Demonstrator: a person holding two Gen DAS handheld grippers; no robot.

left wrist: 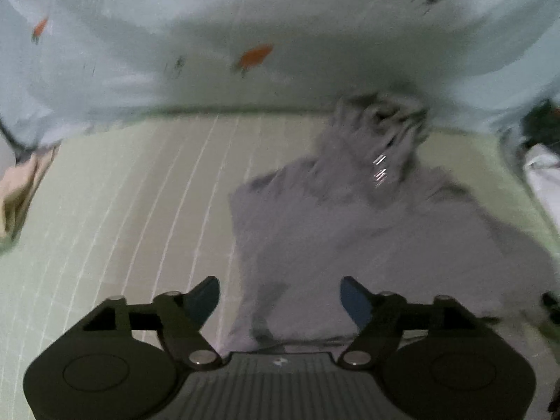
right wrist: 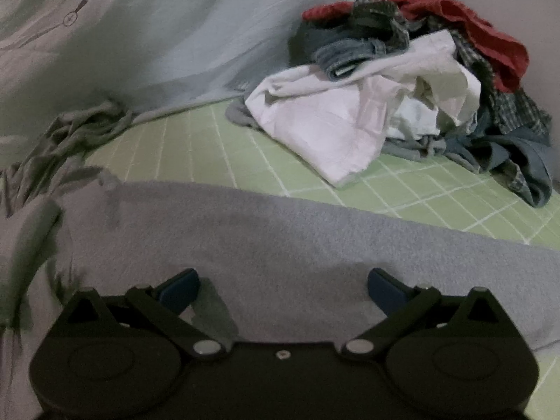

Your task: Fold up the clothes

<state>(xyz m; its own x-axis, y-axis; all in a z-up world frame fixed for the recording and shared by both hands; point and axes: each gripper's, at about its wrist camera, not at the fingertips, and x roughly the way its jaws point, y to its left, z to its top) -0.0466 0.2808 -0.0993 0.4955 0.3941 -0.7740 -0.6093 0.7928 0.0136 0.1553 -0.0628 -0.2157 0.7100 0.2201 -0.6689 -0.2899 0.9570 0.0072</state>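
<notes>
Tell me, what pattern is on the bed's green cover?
White grid lines on the green cover, clearest in the right wrist view.

My left wrist camera looks steeply down over its tongs [left wrist: 280, 301] at the green gridded bed [left wrist: 140, 192], close above the grey garment [left wrist: 332, 231]. The right one faces the clothes pile [right wrist: 402, 98]; both share that garment.

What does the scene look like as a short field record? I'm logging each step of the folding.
surface: green gridded sheet
garment in work: grey garment, spread flat, bunched at its far end
left claw: open, above the garment's near edge, nothing between its pads
right claw: open, over the garment, holding nothing
waiting: clothes pile at far right, white piece in front, red on top
backdrop: pale blue cloth with orange prints
</notes>
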